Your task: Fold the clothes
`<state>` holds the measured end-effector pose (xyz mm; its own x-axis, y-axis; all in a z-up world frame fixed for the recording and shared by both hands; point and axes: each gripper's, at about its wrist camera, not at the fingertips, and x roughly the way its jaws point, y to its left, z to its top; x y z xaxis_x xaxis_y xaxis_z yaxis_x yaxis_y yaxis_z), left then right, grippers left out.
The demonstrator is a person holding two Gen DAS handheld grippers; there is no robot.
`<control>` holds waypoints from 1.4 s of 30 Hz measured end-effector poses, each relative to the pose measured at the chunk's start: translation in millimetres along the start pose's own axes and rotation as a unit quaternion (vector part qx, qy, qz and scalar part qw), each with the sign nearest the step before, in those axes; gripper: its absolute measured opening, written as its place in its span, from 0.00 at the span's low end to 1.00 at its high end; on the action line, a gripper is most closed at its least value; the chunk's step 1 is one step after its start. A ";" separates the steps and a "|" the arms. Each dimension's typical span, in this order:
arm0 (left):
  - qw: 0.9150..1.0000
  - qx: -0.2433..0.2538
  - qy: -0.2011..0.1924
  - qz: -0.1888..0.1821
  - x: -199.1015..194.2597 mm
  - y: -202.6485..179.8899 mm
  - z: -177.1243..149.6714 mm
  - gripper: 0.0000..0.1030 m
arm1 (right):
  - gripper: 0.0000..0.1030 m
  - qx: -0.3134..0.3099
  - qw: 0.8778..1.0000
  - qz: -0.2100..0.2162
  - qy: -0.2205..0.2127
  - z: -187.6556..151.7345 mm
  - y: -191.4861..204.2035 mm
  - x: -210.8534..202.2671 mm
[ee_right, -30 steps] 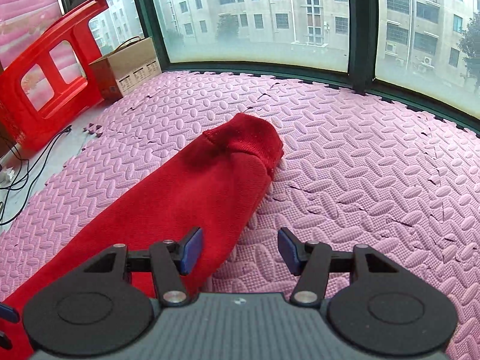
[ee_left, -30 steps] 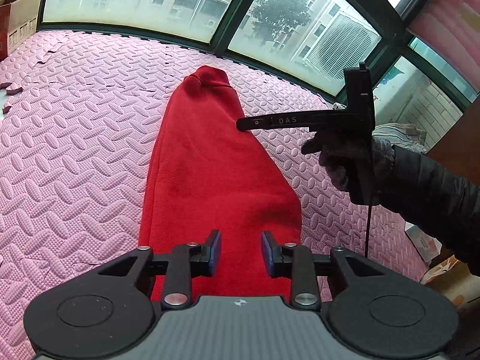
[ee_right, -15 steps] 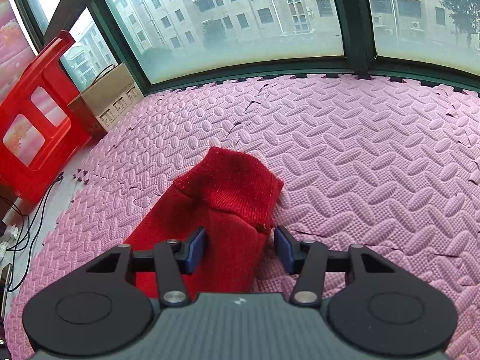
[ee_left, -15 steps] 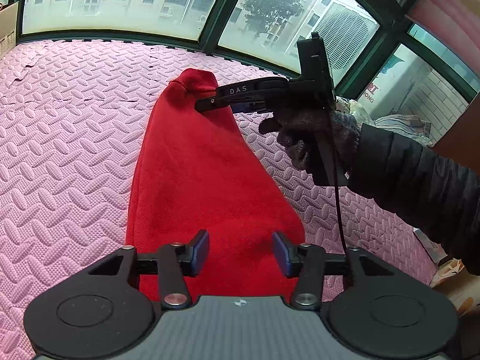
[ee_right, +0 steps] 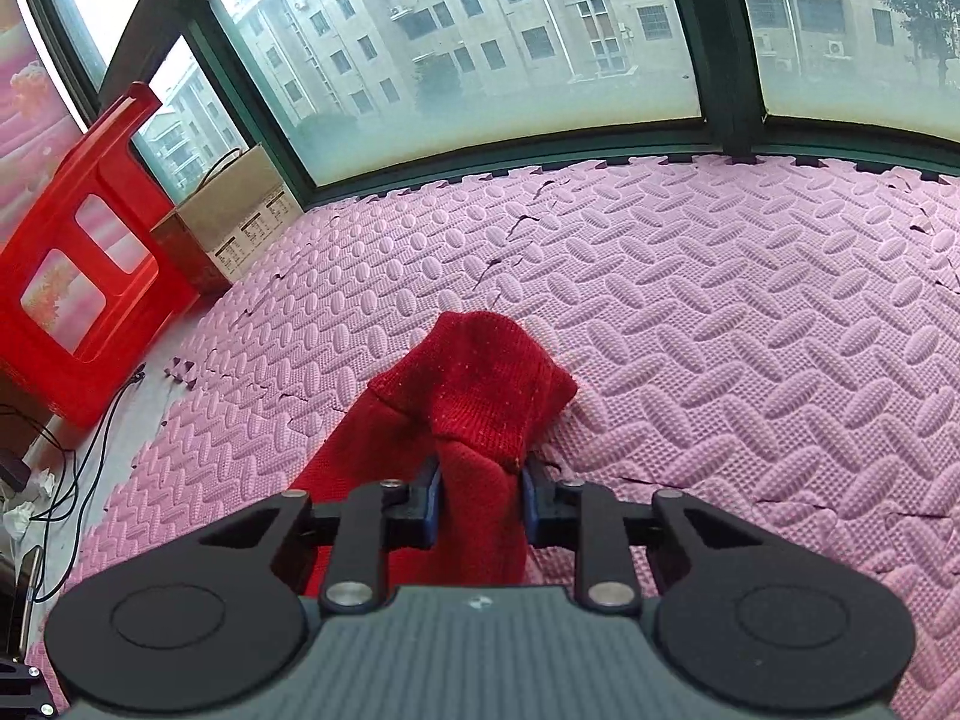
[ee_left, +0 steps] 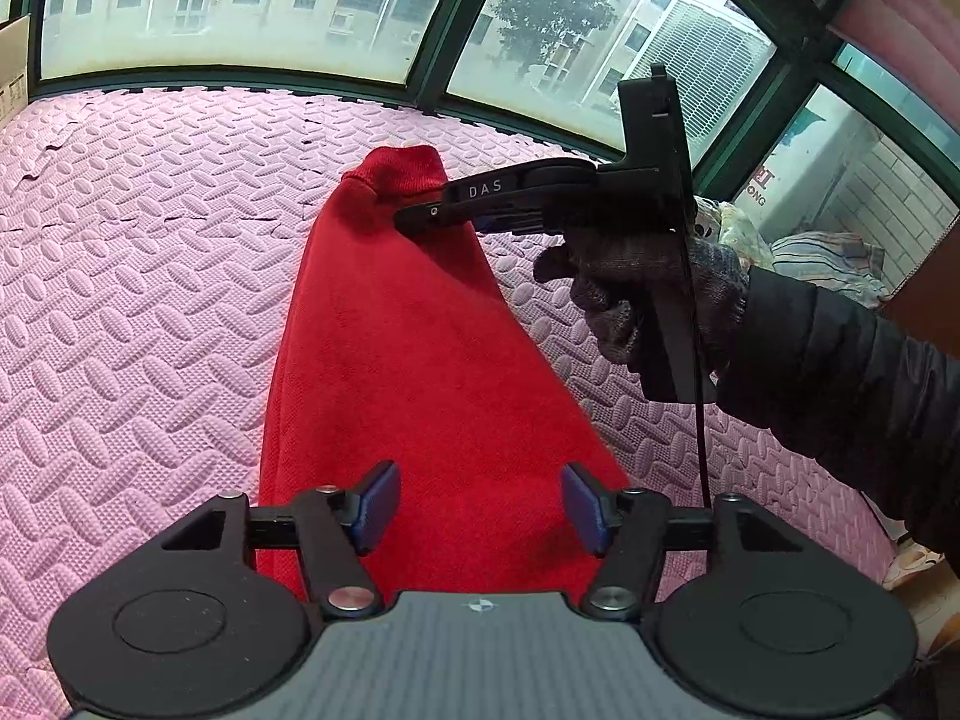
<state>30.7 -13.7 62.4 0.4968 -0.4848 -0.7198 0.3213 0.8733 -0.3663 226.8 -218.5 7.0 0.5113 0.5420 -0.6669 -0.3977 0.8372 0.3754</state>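
A long red garment [ee_left: 408, 372] lies lengthwise on the pink foam mat [ee_left: 132, 276], its ribbed cuff [ee_left: 402, 171] at the far end. My left gripper [ee_left: 480, 504] hangs over the near, wide end, its jaws opening, nothing pinched between the blue pads. In the right wrist view the right gripper [ee_right: 480, 495] is closing on the garment [ee_right: 474, 480] just behind the ribbed cuff [ee_right: 480, 372], and the pads press bunched fabric. The left wrist view shows that right gripper [ee_left: 414, 216] from the side at the cuff, held by a gloved hand [ee_left: 636, 288].
A red plastic stool [ee_right: 72, 276] and a cardboard box [ee_right: 234, 222] stand at the mat's left edge, with cables [ee_right: 66, 480] on the bare floor. Windows [ee_right: 480, 60] run along the far side. Folded cloth [ee_left: 828, 252] lies at the right.
The right gripper moved along the garment to its cuff and closed on the fabric there. The left gripper's jaws widened over the near end.
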 end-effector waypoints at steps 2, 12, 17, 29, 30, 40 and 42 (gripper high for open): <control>1.000 0.010 0.004 -0.006 5.8 -3.9 4.5 0.58 | 0.21 -0.001 1.000 -0.003 0.000 0.1 1.1 0.3; 0.999 0.026 0.023 -0.035 36.0 -16.2 19.5 0.31 | 0.19 0.009 1.000 0.010 -0.006 -0.6 -3.1 0.4; 0.998 0.032 0.041 -0.038 57.9 -17.3 25.5 0.31 | 0.18 0.002 1.000 0.011 -0.011 -1.7 -2.1 0.9; 0.998 0.026 0.039 -0.034 51.8 -7.1 21.2 0.31 | 0.17 -0.008 0.999 0.021 -0.036 2.3 5.5 -15.1; 0.998 0.019 0.040 -0.036 54.4 -3.5 20.2 0.31 | 0.17 -0.008 0.999 0.021 -0.038 2.4 6.6 -15.8; 0.999 -0.019 0.021 -0.031 37.2 22.7 19.5 0.31 | 0.17 -0.023 0.998 0.027 -0.056 6.7 16.1 -34.7; 0.999 -0.038 0.017 -0.023 32.3 33.6 17.1 0.31 | 0.17 -0.025 0.998 0.029 -0.058 7.3 17.8 -37.3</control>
<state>71.3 -0.8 37.0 0.4555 -0.5231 -0.7204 0.2797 0.8523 -0.4420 206.2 -223.3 43.2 0.5695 0.5970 -0.5650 -0.4653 0.8008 0.3771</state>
